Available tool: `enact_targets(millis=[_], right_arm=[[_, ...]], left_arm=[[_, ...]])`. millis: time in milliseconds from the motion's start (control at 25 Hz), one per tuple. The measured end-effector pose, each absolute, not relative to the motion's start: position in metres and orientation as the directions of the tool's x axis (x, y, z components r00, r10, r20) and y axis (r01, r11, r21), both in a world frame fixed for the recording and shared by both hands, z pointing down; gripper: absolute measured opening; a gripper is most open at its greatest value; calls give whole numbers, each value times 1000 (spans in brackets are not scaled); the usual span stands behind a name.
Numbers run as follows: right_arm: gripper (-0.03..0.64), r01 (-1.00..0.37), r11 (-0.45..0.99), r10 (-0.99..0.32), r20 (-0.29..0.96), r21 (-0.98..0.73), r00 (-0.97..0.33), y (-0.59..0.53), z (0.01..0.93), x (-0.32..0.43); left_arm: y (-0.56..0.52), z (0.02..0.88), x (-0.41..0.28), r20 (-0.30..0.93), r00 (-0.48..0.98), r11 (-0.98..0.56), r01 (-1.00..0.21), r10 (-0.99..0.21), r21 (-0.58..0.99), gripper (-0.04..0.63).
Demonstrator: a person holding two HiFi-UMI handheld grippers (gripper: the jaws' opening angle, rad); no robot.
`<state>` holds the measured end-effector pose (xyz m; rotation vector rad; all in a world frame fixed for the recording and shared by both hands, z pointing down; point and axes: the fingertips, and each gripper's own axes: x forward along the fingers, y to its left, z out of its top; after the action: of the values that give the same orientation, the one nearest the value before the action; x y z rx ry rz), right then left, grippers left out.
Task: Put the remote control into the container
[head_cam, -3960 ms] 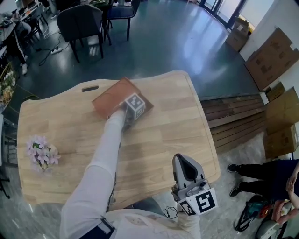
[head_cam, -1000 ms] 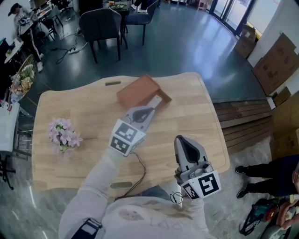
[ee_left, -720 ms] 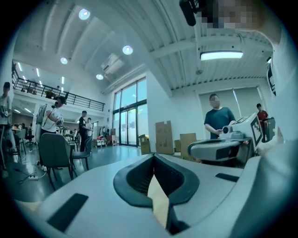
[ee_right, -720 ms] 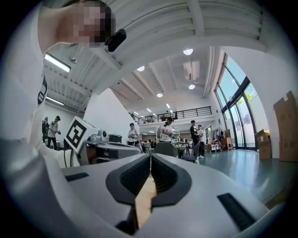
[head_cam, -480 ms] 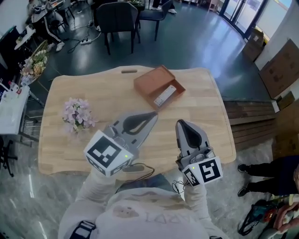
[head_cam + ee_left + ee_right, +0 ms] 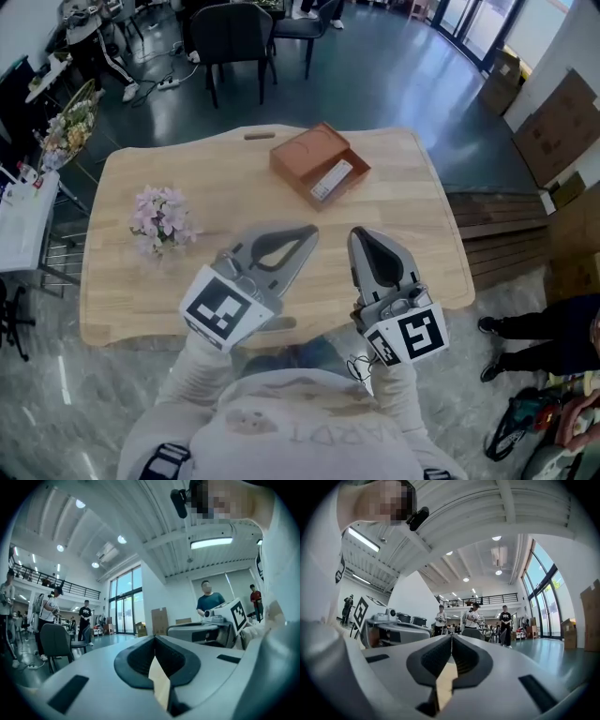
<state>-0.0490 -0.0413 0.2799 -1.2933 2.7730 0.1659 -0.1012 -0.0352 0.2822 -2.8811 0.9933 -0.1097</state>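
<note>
On the pale wooden table (image 6: 122,309), a small bunch of pink and lilac flowers (image 6: 159,216) is seen at nine o'clock, well apart from everything else. The grey left gripper (image 6: 309,231) is held level over the table's six o'clock edge, pointing towards one o'clock. In the left gripper view its black pads are seen pressed together, and nothing is gripped between them. A black-and-white square marker is carried on its cube (image 6: 225,310); no letters are shown on it.

The reddish-brown rectangular container (image 6: 305,150) is set at twelve o'clock on the table, turned at a slant, with a ring pressed into its raised panel. The slim white remote control (image 6: 331,180) is lying inside the container, along the side at five o'clock; its printing is too small to be read.

The grey right gripper (image 6: 362,236) is held just beside the left one, pointing to twelve o'clock, apart from the container. Its pads are likewise closed on each other, and nothing is held. Its marker cube (image 6: 413,338) bears a similar square pattern. Brown cardboard boxes (image 6: 553,122) are stacked on the floor at two o'clock.
</note>
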Motion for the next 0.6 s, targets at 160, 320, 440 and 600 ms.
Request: enact_targets(millis=[160,320,440,600], right_arm=[[17,-765,639,-757,-114,81,-644,-31,275,-52],[17,-770,633,-763,-103,80,-638,-27,277,-50],[17,-775,628,-768,-103,74,-632,-26,278,-49],[17,-780,621,-774,-97,76,-626,-25,279,-47]], left_arm=[[-33,287,-90,-13,801,-797,-596,-598,-99,12],[-29,280,-86,-67,823,-821,-567,-564,-61,12],[-28,279,-84,-59,826,-824,-563,-561,-59,12],[-25,281,-83,-41,828,-825,-561,-560,-70,12]])
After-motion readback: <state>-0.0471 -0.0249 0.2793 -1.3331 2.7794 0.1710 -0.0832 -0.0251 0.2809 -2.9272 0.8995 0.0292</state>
